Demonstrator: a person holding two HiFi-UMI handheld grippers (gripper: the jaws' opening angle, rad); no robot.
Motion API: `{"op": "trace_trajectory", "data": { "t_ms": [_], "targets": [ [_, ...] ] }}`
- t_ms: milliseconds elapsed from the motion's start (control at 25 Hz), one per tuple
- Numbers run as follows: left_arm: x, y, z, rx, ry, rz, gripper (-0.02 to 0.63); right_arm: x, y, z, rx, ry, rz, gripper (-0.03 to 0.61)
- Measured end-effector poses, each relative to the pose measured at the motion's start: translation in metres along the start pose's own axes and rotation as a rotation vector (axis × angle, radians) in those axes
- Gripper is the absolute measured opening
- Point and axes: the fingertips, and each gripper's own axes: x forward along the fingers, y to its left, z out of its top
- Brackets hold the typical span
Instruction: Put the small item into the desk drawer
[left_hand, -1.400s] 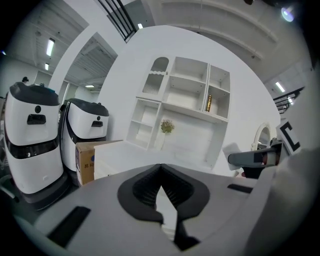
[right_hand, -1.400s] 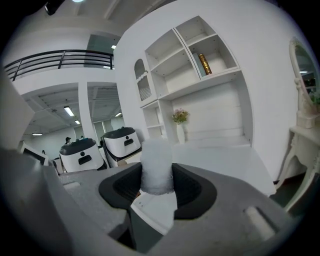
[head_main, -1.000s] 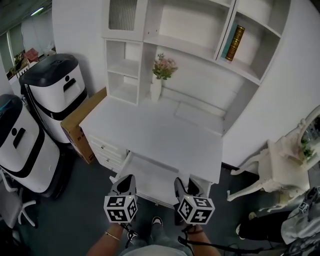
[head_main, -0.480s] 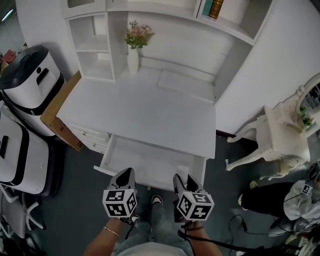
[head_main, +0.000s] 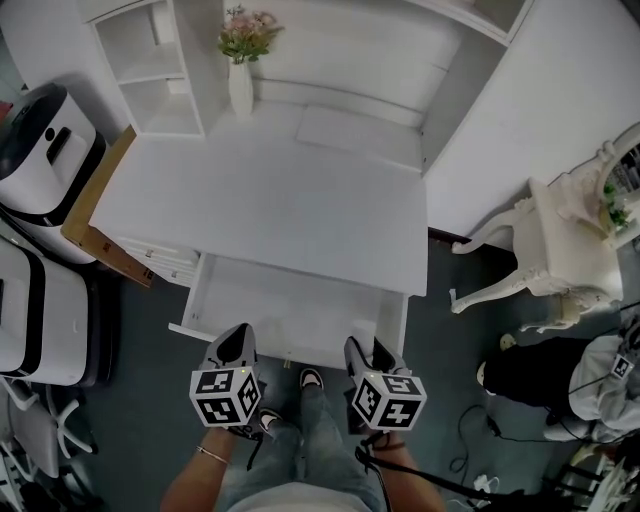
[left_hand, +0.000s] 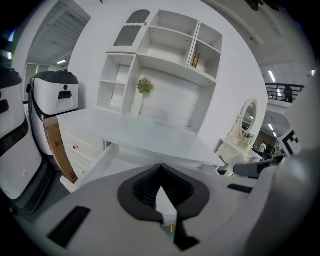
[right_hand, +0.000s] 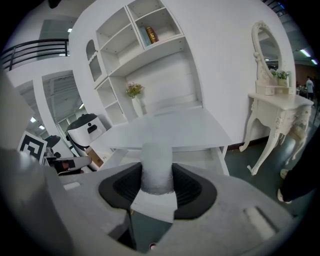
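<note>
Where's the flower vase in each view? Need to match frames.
Head view: flower vase top left, at the desk back edge.
Left gripper view: vase centre-left, below the shelves.
Right gripper view: vase centre-left, above the gripped small item.
Shared landmark: the open drawer.

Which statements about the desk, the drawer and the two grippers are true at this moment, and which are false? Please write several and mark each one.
1. The drawer is open. True.
2. The right gripper holds nothing. False: it is shut on a white roll.
3. The left gripper is shut, with nothing in it. True.
4. The vase stands in the drawer. False: it stands at the back of the desk.
5. The roll lies in the drawer. False: it is between the right gripper's jaws, in front of the drawer.
</note>
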Motion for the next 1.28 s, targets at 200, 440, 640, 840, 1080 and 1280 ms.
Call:
{"op": "trace_trajectory", "data": {
  "t_ms": [200, 440, 640, 840, 1080, 1280],
  "targets": [
    [0.012, 0.0, 0.006, 0.0, -0.001, 0.017, -0.006, 0.027, -0.012, -0.004, -0.003, 0.053, 0.004, 0.181],
    [0.024, 0.002, 0.008, -0.006, 0.006, 0.026, -0.006, 0.061, -0.024, -0.006, 0.004, 0.097, 0.007, 0.181],
    [0.029, 0.011, 0.006, -0.015, 0.011, 0.057, -0.006, 0.092, -0.033, -0.01, 0.003, 0.157, 0.012, 0.181],
    [0.034, 0.024, 0.005, -0.039, 0.016, 0.09, -0.006, 0.121, -0.04, -0.015, -0.019, 0.212, 0.004, 0.18],
    [0.042, 0.03, -0.001, -0.057, 0.026, 0.125, -0.006, 0.153, -0.057, -0.029, -0.04, 0.277, -0.005, 0.18],
    [0.041, 0.034, -0.003, -0.069, 0.033, 0.154, -0.006, 0.172, -0.067, -0.032, -0.068, 0.298, -0.016, 0.181]
  ]
}}
